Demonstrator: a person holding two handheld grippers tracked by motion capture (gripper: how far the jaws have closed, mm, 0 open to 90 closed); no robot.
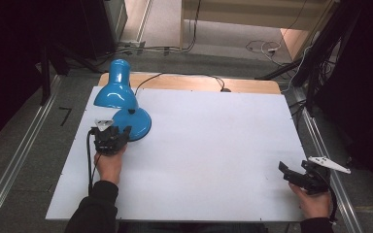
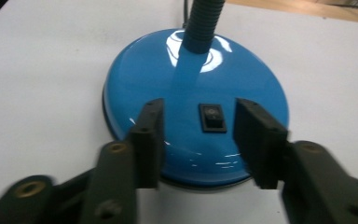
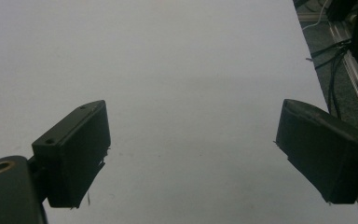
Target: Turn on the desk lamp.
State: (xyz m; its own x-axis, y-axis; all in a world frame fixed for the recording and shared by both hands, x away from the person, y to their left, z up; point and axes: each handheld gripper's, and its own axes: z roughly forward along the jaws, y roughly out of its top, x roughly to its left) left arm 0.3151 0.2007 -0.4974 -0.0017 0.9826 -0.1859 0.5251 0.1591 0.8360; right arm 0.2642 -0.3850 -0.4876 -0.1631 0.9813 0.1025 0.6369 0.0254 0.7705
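A blue desk lamp stands at the table's far left; its shade [image 1: 115, 92] leans over its round base [image 1: 138, 124]. My left gripper [image 1: 110, 131] is at the near edge of that base. In the left gripper view its jaws [image 2: 200, 109] stand apart over the base [image 2: 168, 65], one on each side of the black rocker switch [image 2: 212, 117], with no pad pressing on anything. The ribbed blue neck [image 2: 203, 23] rises behind the switch. My right gripper [image 1: 294, 170] rests near the table's front right corner, jaws [image 3: 193, 112] wide open over the bare white top.
The white tabletop [image 1: 213, 145] lies on a wooden board. The lamp's black cord [image 1: 184, 76] runs along the far edge. Metal rails [image 1: 325, 145] flank the table, and loose cables [image 1: 262, 47] lie on the floor behind.
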